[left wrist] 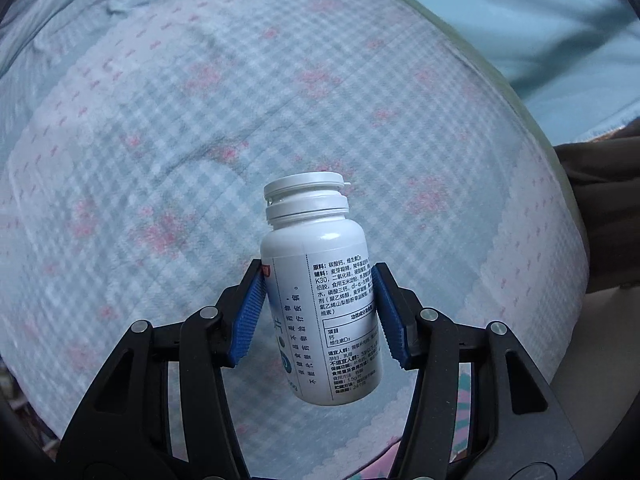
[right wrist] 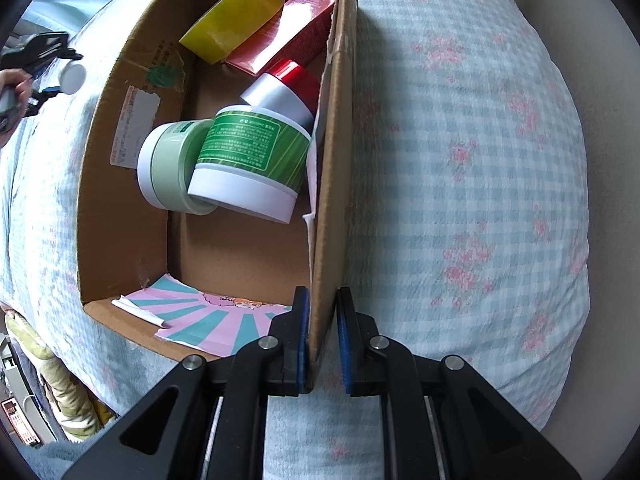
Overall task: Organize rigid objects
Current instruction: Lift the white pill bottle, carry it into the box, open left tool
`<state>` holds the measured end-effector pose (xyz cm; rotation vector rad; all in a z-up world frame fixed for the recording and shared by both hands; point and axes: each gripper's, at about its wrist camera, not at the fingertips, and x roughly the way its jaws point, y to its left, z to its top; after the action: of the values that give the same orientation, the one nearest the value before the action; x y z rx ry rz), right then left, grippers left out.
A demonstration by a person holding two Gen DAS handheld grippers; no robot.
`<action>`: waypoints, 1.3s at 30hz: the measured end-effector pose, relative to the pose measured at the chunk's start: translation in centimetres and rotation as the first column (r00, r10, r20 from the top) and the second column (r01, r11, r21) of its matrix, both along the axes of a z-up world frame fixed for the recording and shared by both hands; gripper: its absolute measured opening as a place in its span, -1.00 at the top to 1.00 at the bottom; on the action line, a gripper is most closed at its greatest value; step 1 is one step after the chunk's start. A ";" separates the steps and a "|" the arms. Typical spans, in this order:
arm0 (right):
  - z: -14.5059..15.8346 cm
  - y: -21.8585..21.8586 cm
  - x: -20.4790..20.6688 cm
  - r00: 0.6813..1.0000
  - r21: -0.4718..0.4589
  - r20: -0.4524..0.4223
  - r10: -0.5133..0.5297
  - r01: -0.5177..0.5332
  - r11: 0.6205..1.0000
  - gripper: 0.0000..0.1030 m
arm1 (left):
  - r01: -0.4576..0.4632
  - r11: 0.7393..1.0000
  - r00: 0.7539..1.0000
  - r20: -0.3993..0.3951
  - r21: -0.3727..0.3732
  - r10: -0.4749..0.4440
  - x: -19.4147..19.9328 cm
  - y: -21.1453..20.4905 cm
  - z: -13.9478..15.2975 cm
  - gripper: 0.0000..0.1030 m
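Bottle (left wrist: 320,292) first: white plastic, printed label, flip cap at the top, and I have it pinched in my left gripper (left wrist: 318,312), the blue pads (left wrist: 250,320) pressed against both sides of its body. It hangs in the air above the checked bedspread (left wrist: 160,120), resting on nothing. In the right wrist view I can see its white cap far off at the left edge, well apart from the cardboard box (right wrist: 120,200).

My right gripper (right wrist: 322,340) straddles the near wall of that box, one finger inside and one outside. The inner pad lies against the cardboard; a thin gap shows on the outer side, so I judge it a loose steadying hold, and I cannot tell whether it truly clamps.

Inside the box lie a green-labelled jar (right wrist: 252,160) on its side touching a pale green jar (right wrist: 168,168), a red-capped silver container (right wrist: 284,88) behind them, a red carton (right wrist: 288,32) and a yellow block (right wrist: 232,20) at the far end. The floor near me is bare.

I judge this to be the carry step: bottle lifted, not yet stowed. Next I need to swing my left hand over the box rim, lower the bottle into the bare near part clear of the jars, and only then let go, holding the wall steady meanwhile.
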<state>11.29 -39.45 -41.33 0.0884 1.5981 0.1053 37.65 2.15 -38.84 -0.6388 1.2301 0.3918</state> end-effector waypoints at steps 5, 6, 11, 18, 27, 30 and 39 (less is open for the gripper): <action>-0.2 0.1 0.0 1.000 -0.008 0.019 0.005 -0.005 1.000 0.76 | 0.079 0.997 0.993 0.081 0.010 -0.080 -2.2 -1.1 5.4 0.03; -0.3 0.1 -0.2 1.000 -0.006 0.022 0.001 -0.001 1.000 0.76 | 0.094 0.996 0.991 0.097 0.009 -0.094 -2.5 -1.5 6.4 0.03; -0.4 -0.7 -0.5 0.999 0.023 0.034 -0.038 0.038 0.999 0.76 | 0.195 0.981 0.969 0.156 0.007 -0.193 -4.5 -3.9 10.9 0.03; -0.4 -2.1 -0.6 0.996 0.047 0.042 -0.073 0.071 0.996 0.76 | 0.388 0.921 0.900 0.199 0.038 -0.387 -6.1 -10.6 15.2 0.03; 0.4 -4.1 -1.3 0.992 0.068 0.056 -0.113 0.109 0.992 0.75 | 0.588 0.809 0.792 0.197 0.013 -0.578 -8.2 -20.9 14.6 0.03; 0.6 -4.5 -1.5 0.991 0.071 0.059 -0.117 0.113 0.991 0.75 | 0.637 0.770 0.758 0.185 -0.003 -0.626 -8.8 -24.4 13.5 0.04; 1.1 -4.6 -2.1 0.989 0.078 0.066 -0.130 0.125 0.989 0.74 | 0.758 0.651 0.649 0.120 -0.027 -0.751 -9.7 -32.5 8.0 0.05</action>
<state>9.18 -44.02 -40.25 0.2414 1.5136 0.0671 27.97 -30.36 -30.79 -0.1473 1.3058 -0.4015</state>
